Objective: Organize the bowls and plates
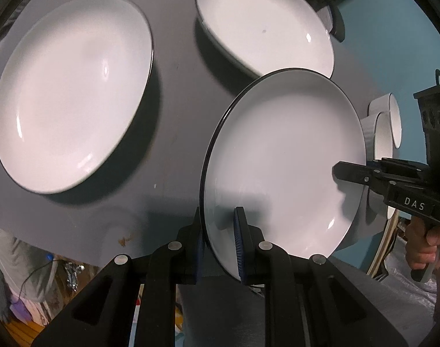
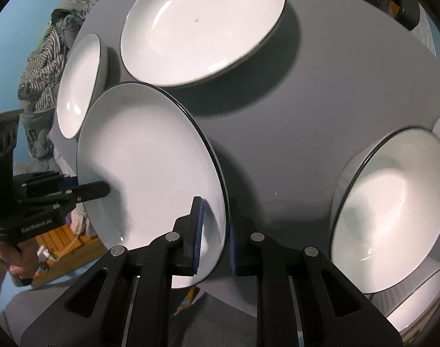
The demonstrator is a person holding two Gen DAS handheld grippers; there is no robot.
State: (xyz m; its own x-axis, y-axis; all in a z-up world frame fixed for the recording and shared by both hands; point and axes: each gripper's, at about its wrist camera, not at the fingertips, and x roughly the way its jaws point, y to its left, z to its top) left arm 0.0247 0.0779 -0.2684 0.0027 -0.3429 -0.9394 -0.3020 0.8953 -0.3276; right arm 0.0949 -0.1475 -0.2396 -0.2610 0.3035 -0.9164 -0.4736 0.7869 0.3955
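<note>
A white plate with a dark rim [image 1: 283, 159] [image 2: 150, 167] hangs tilted above the grey table [image 1: 173, 57], held by both grippers at opposite edges. My left gripper [image 1: 218, 217] is shut on its near rim, blue pads on either side. Across the plate, my right gripper [image 1: 344, 173] clamps the far rim. In the right wrist view my right gripper [image 2: 215, 205] pinches the plate's edge, and the left gripper [image 2: 103, 189] bites the opposite rim. Two more white plates [image 1: 72, 92] [image 1: 263, 26] lie flat on the table.
A deep white bowl [image 2: 393, 208] and another bowl [image 2: 419, 300] sit at the table's right edge. Small white ribbed bowls [image 1: 384, 121] stand behind the held plate. Striped clothing [image 2: 43, 66] lies beyond the table's left edge. A hand [image 1: 425, 245] grips the right tool's handle.
</note>
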